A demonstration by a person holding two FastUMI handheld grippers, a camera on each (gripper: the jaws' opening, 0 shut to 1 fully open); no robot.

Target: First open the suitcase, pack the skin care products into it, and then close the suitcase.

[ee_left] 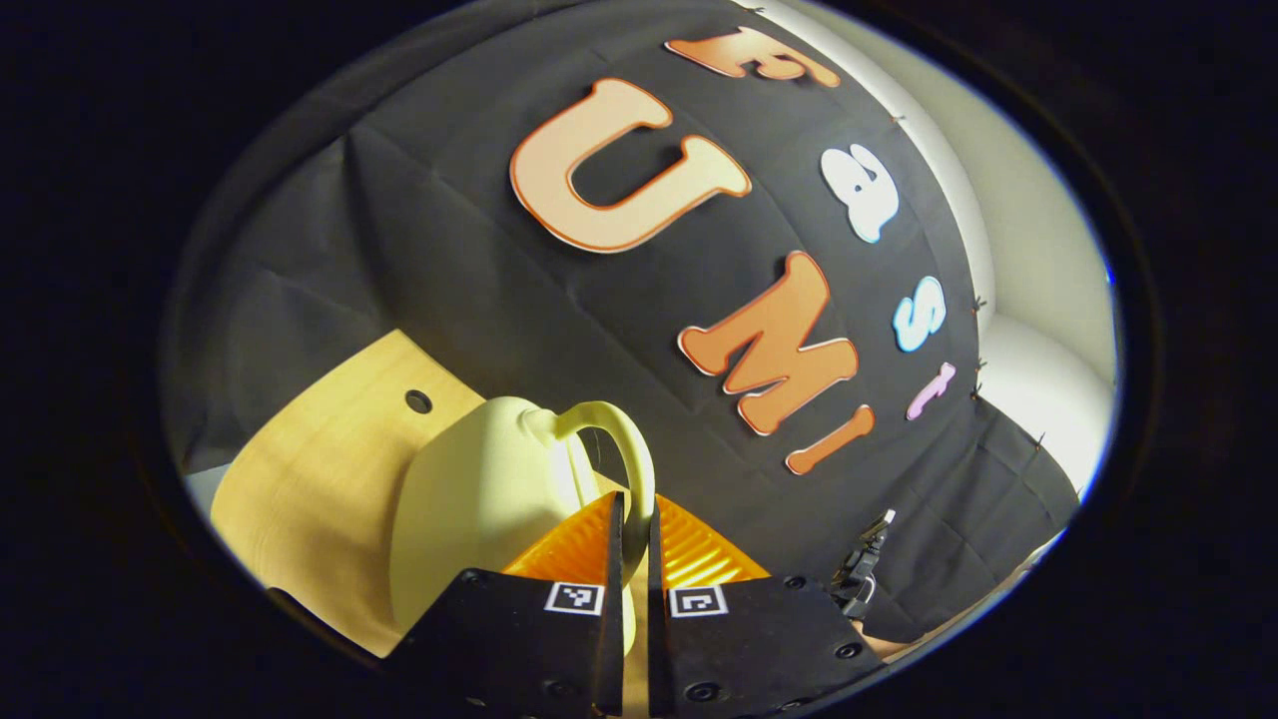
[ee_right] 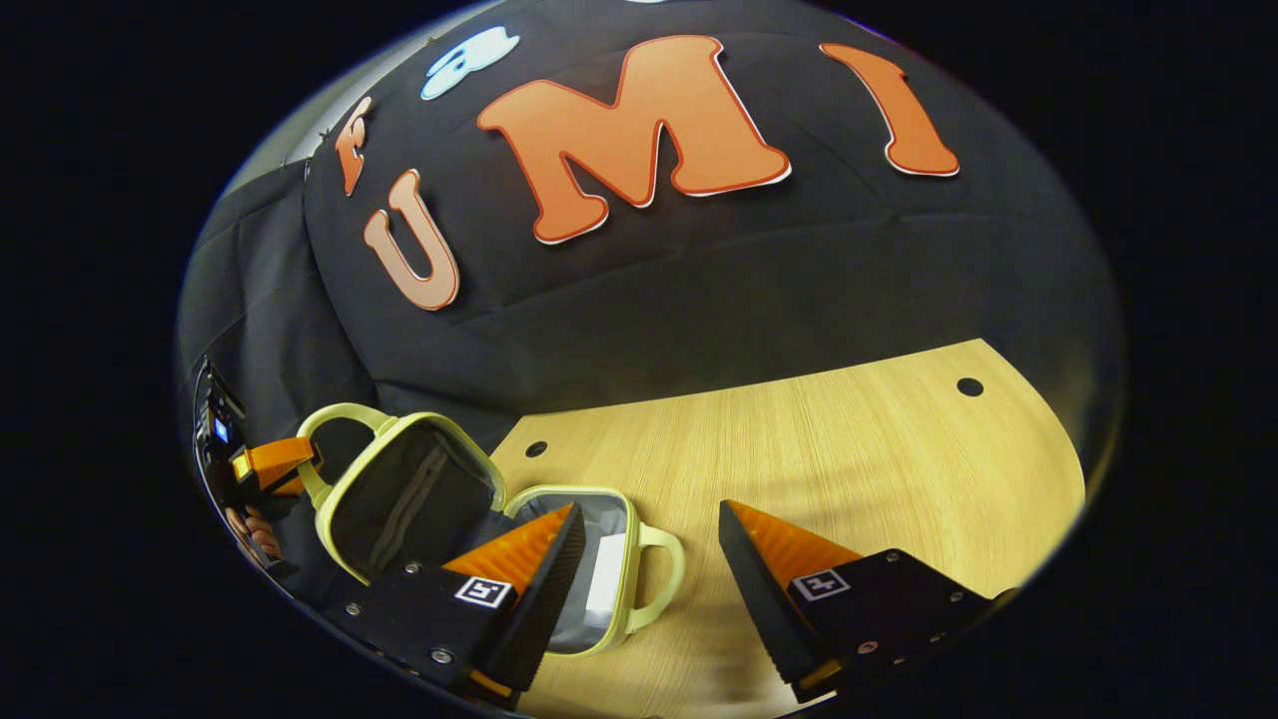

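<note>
The pale yellow suitcase [ee_right: 419, 499] stands open on the wooden table [ee_right: 849, 449]. Its lid [ee_left: 479, 499] is raised, and the dark lining with a zip pocket faces the right gripper view. My left gripper [ee_left: 629, 534] is shut on the lid's handle [ee_left: 624, 439]; that same gripper [ee_right: 270, 461] shows at the far left of the right gripper view, with a hand behind it. The base [ee_right: 624, 519] lies flat with a white skin care product [ee_right: 604, 591] inside. My right gripper [ee_right: 649, 549] hovers open just in front of the base and its handle [ee_right: 667, 579], holding nothing.
The table's top [ee_left: 319, 469] has small round holes [ee_right: 968, 386] and stretches to the right of the suitcase. The black cloth wall rises close behind the table. A black clamp-like fitting [ee_left: 864, 569] sits at the lower right of the left gripper view.
</note>
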